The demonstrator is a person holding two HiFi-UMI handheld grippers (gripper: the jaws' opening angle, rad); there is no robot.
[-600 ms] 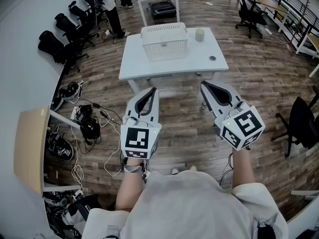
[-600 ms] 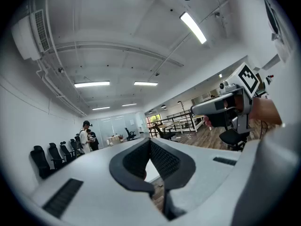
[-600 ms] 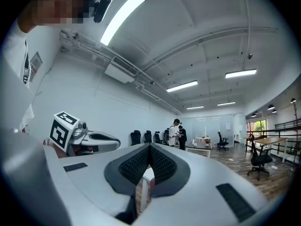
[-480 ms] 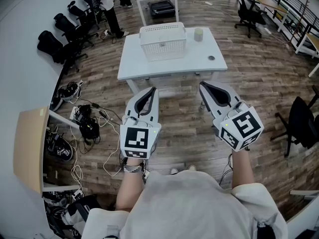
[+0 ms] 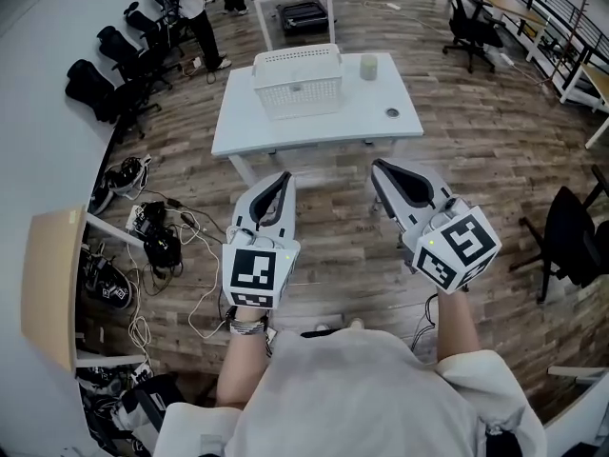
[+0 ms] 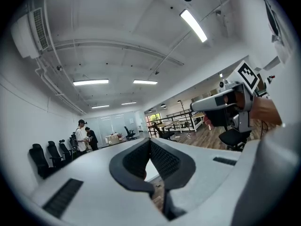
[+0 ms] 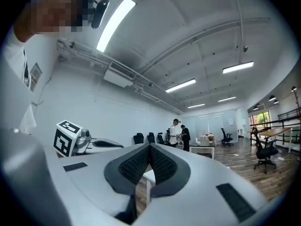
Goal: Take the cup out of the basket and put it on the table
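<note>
In the head view a white table (image 5: 314,122) stands ahead on the wood floor. A white mesh basket (image 5: 297,81) sits at its far middle. A pale cup (image 5: 368,67) stands upright on the tabletop, just right of the basket. My left gripper (image 5: 284,176) and right gripper (image 5: 377,167) hang side by side over the floor, well short of the table's near edge. Both are shut with nothing between the jaws. In the left gripper view the tips (image 6: 150,140) meet, and in the right gripper view the tips (image 7: 150,146) meet too.
A small dark round object (image 5: 392,113) lies near the table's right front corner. Black office chairs (image 5: 105,74) line the left wall above tangled cables (image 5: 162,241) on the floor. Two people (image 5: 195,8) stand by a second desk (image 5: 300,12) behind. Another chair (image 5: 571,246) stands at the right.
The table, basket and cup have slid up and left in the head view. Both grippers sit slightly lower in the picture and remain shut and level.
</note>
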